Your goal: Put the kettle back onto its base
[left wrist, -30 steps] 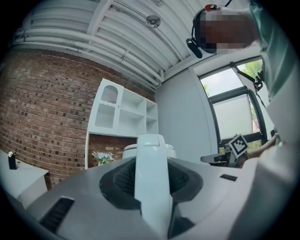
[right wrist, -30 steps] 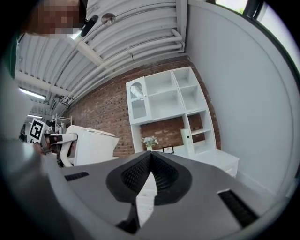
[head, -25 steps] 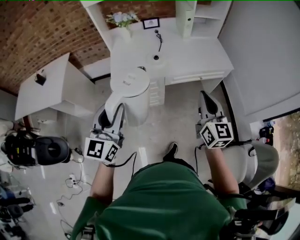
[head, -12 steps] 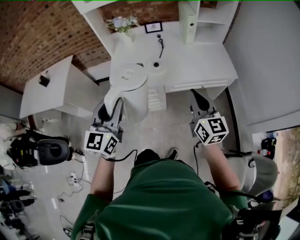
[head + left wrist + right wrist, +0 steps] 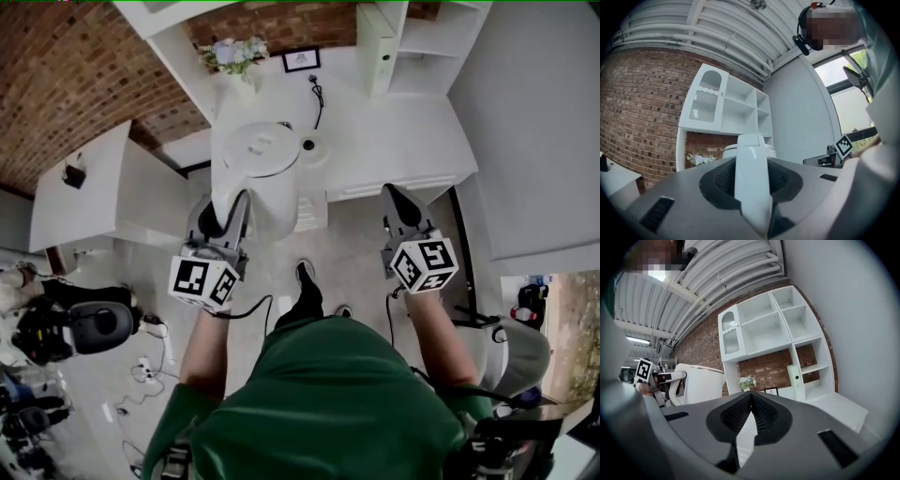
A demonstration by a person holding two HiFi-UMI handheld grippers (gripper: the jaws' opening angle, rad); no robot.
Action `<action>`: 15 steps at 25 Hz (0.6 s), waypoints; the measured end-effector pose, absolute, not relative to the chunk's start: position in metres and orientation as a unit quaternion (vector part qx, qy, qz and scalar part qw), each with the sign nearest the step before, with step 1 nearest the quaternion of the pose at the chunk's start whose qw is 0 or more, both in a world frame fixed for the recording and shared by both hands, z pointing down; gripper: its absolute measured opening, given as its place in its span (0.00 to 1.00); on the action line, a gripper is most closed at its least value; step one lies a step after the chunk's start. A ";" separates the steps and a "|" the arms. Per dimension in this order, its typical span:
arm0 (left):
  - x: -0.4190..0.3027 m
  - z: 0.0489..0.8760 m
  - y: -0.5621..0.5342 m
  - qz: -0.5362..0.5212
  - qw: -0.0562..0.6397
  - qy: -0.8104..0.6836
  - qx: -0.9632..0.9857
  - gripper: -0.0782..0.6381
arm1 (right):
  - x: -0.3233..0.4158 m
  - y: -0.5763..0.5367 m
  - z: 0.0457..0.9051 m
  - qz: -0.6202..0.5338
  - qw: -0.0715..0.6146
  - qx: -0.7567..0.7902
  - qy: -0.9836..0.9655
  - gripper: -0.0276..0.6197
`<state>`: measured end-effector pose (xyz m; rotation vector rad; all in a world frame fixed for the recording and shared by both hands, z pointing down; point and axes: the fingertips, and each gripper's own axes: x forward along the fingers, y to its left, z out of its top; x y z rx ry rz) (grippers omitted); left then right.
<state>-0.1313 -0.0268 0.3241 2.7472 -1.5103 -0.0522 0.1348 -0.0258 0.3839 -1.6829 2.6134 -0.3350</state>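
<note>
The white kettle [image 5: 255,169] hangs in the air at the desk's front edge, its lid up. My left gripper [image 5: 225,204] is shut on its handle [image 5: 752,180], which fills the gap between the jaws in the left gripper view. The round kettle base [image 5: 312,147] lies on the white desk [image 5: 394,131], just right of the kettle and a little behind it. My right gripper [image 5: 396,199] is shut with nothing in it, level, in front of the desk's right part. The right gripper view shows its jaws [image 5: 751,398] pressed together, and the kettle [image 5: 701,383] off to the left.
At the back of the desk are a vase of flowers [image 5: 232,56], a small picture frame [image 5: 301,60], a black cable [image 5: 318,89] and a tall white box [image 5: 379,39]. Drawers [image 5: 315,208] sit under the desk. A lower white table [image 5: 89,183] stands to the left, an office chair [image 5: 80,325] behind it.
Both grippers have moved forward toward the desk, the left one carrying the kettle. The person has stepped closer; the desk looms nearer in the head view.
</note>
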 end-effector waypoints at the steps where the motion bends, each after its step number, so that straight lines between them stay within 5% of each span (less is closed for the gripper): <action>1: -0.131 0.326 -0.039 -0.017 0.003 -0.477 0.879 0.30 | 0.134 -0.035 0.386 -0.110 0.007 -0.539 0.835 0.06; 6: -0.128 0.331 -0.103 -0.024 0.003 -0.444 0.896 0.30 | 0.117 -0.091 0.389 -0.127 0.005 -0.528 0.840 0.06; 9: -0.126 0.331 -0.135 -0.026 0.003 -0.421 0.907 0.30 | 0.103 -0.124 0.388 -0.144 0.010 -0.510 0.848 0.27; 15: -0.122 0.333 -0.178 -0.024 -0.011 -0.373 0.927 0.30 | 0.078 -0.164 0.385 -0.145 0.015 -0.448 0.882 0.34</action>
